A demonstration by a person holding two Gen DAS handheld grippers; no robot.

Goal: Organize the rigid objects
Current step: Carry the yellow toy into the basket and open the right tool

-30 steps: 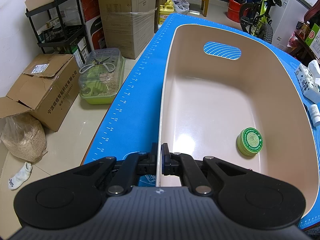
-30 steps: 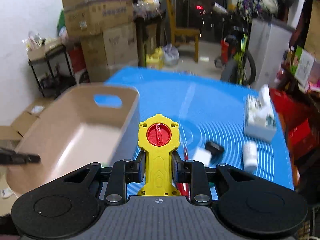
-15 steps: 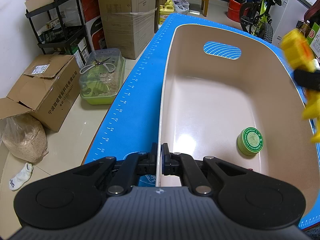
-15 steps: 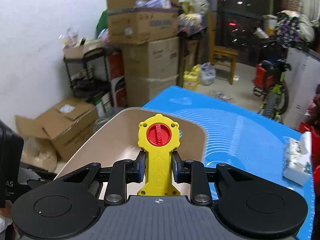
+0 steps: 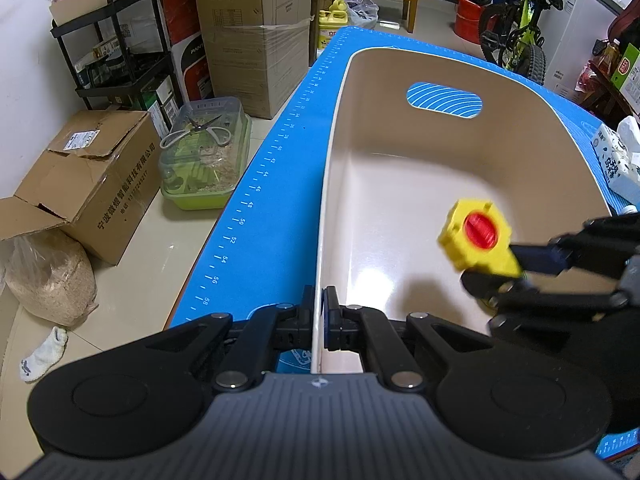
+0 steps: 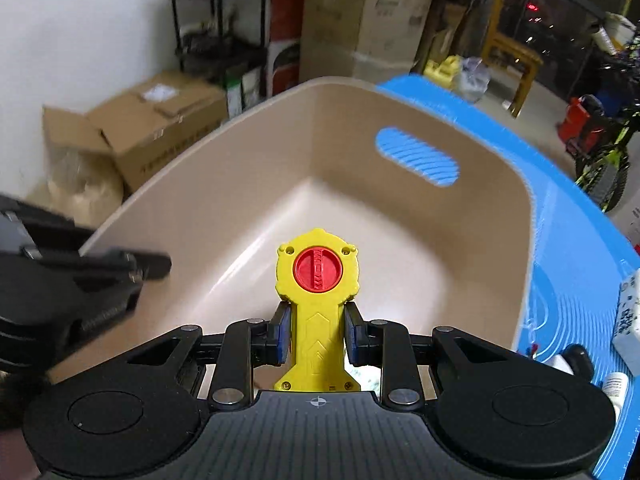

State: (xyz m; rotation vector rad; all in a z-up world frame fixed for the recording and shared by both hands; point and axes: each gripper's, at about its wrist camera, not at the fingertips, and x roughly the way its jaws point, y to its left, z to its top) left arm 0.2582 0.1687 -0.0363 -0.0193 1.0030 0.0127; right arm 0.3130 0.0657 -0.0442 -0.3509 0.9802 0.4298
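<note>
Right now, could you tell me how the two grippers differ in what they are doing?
The left gripper is clamped on the beige bin's near wall; the right gripper grips a yellow toy by its handle. The left sits at the rim; the right hangs over the bin's inside. Both are shut on something.

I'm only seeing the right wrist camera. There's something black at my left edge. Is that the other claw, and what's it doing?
Observer: Yes, that's the left claw. It's shut on the near rim of the bin.
Operator: Is my yellow toy inside the rim?
Observer: In the left wrist view, the yellow toy in the right claw is over the inside of the bin, toward its right wall.
Operator: Anything on the floor to the left of the table?
Observer: A pair of scissors is lying on top of a clear-lidded green box.
</note>
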